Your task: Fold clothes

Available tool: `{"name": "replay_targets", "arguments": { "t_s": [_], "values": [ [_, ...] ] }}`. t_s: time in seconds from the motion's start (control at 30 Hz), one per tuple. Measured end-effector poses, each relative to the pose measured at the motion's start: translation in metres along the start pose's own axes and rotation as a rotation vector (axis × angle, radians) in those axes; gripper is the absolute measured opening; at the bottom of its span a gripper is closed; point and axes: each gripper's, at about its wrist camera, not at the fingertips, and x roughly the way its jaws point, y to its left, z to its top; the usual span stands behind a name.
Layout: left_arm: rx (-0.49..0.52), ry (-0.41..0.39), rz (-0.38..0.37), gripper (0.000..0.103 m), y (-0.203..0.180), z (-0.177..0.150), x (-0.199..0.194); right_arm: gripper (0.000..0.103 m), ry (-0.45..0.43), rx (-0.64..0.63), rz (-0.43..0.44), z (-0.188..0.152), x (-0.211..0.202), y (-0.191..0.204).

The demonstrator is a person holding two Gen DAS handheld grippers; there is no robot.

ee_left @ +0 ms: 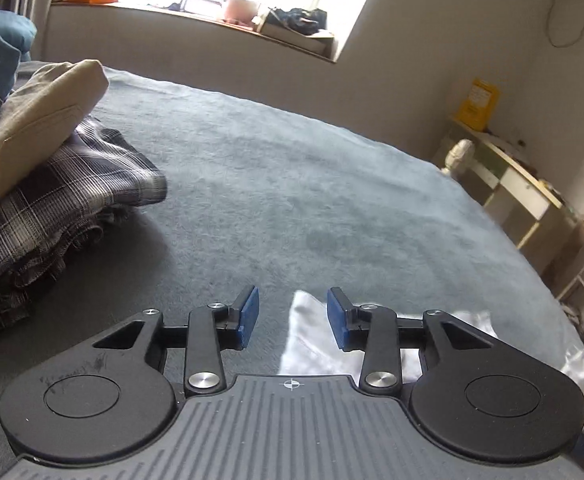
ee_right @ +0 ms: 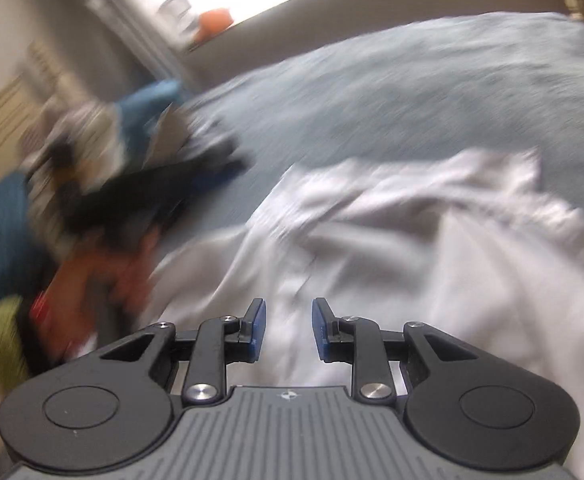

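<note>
A white garment (ee_right: 411, 248) lies crumpled on the blue-grey bed cover (ee_right: 411, 88); the right wrist view is smeared by motion. My right gripper (ee_right: 288, 328) hangs over its near part, jaws apart, nothing pinched between the blue pads. In the left wrist view a corner of the same white garment (ee_left: 311, 340) shows under my left gripper (ee_left: 293, 316), which stands open above it with a clear gap between the pads. The other hand-held gripper (ee_right: 164, 188) appears as a dark blur at the left of the right wrist view.
A pile of clothes sits at the left: a plaid shirt (ee_left: 60, 208) under a beige garment (ee_left: 32, 120), blue items behind. A window sill (ee_left: 212, 16) runs along the far wall. A low shelf unit (ee_left: 523, 188) stands right of the bed cover (ee_left: 292, 168).
</note>
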Motion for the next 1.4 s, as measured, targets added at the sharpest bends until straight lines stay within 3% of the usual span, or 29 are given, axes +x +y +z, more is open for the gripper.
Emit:
{"name": "replay_targets", "arguments": {
  "t_s": [0.13, 0.27, 0.53, 0.63, 0.7, 0.8, 1.0, 1.17, 1.27, 1.33, 1.4],
  "values": [
    [0.007, 0.065, 0.019, 0.037, -0.008, -0.017, 0.014, 0.025, 0.027, 0.054, -0.093, 0.034, 0.049, -0.024],
    [-0.007, 0.087, 0.039, 0.037, -0.009, -0.028, 0.023, 0.02, 0.059, 0.026, -0.196, 0.038, 0.094, -0.021],
    [-0.009, 0.113, 0.067, 0.037, -0.009, -0.031, 0.024, 0.022, -0.022, 0.118, -0.239, 0.043, 0.108, -0.026],
    [-0.015, 0.111, 0.078, 0.039, -0.008, -0.026, 0.018, 0.024, -0.008, 0.188, -0.186, 0.043, 0.091, -0.036],
    [-0.024, 0.099, 0.083, 0.046, -0.005, -0.021, 0.007, 0.024, 0.002, 0.232, -0.141, 0.041, 0.075, -0.042],
    [-0.042, 0.08, 0.082, 0.051, 0.004, -0.011, -0.016, 0.025, 0.018, 0.208, -0.08, 0.034, 0.036, -0.044],
    [-0.07, 0.025, 0.079, 0.055, 0.03, 0.012, -0.1, 0.025, 0.034, 0.128, 0.004, 0.016, -0.076, -0.034],
    [0.003, -0.001, 0.161, 0.056, 0.033, 0.016, -0.172, 0.025, 0.124, 0.1, 0.091, -0.017, -0.153, -0.019],
    [0.06, 0.046, 0.18, 0.057, 0.018, 0.0, -0.19, 0.025, 0.214, 0.108, 0.093, -0.053, -0.151, -0.012],
    [0.089, 0.113, 0.146, 0.057, -0.001, -0.023, -0.183, 0.025, 0.276, 0.072, 0.019, -0.074, -0.126, -0.002],
    [0.125, 0.166, 0.107, 0.057, -0.025, -0.053, -0.168, 0.025, 0.27, -0.032, -0.037, -0.089, -0.098, 0.012]
  ]
}}
